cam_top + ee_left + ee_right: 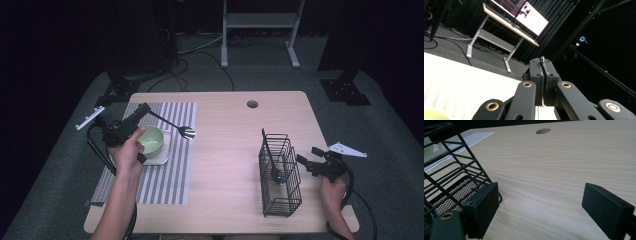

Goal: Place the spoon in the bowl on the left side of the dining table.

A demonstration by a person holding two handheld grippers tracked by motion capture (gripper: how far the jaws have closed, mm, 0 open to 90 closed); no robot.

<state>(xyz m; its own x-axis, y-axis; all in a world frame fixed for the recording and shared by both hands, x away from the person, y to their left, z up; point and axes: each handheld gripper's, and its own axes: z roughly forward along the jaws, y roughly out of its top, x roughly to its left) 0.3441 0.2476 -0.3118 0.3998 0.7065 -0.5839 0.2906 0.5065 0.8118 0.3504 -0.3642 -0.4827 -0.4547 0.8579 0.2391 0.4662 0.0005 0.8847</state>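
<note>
We see the spoon (172, 125) left of centre in the high view, its handle clamped in the left gripper (143, 109) fingers, long axis running right, bowl beside the green bowl (150, 139). The right gripper (306, 157), fingers apart, waits by the wire basket (280, 175) on the bench (225, 150).

Striped placemat (165, 150) lies beneath green bowl (150, 139).
</note>
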